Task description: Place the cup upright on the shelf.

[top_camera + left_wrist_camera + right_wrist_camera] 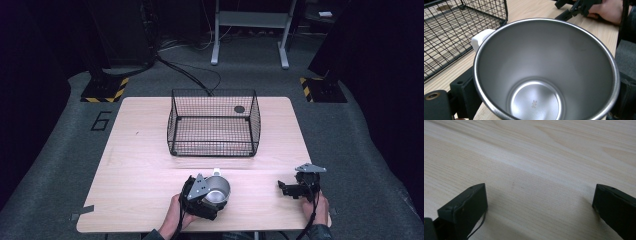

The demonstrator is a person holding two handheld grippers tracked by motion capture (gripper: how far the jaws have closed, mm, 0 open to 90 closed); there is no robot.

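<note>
A steel cup [218, 191] with a white handle [216, 172] is near the table's front edge, left of centre. My left gripper [216, 196] is shut on it, with a black jaw on each side of the cup's wall. The left gripper view looks straight into the cup's empty inside [544, 65], with the white handle [480, 38] at its upper left. My right gripper [284, 187] rests low over the wood at the front right. It is open with nothing between its jaws [540, 200]. It also shows far off in the left gripper view [574, 8], held by a hand [609, 10].
A black wire basket [172, 120] stands at the table's middle back with nothing in it, and its corner [449, 37] is close to the cup's left. The wooden table [140, 150] has bare room on both sides of the basket. A dark hole [239, 109] marks the tabletop behind the basket.
</note>
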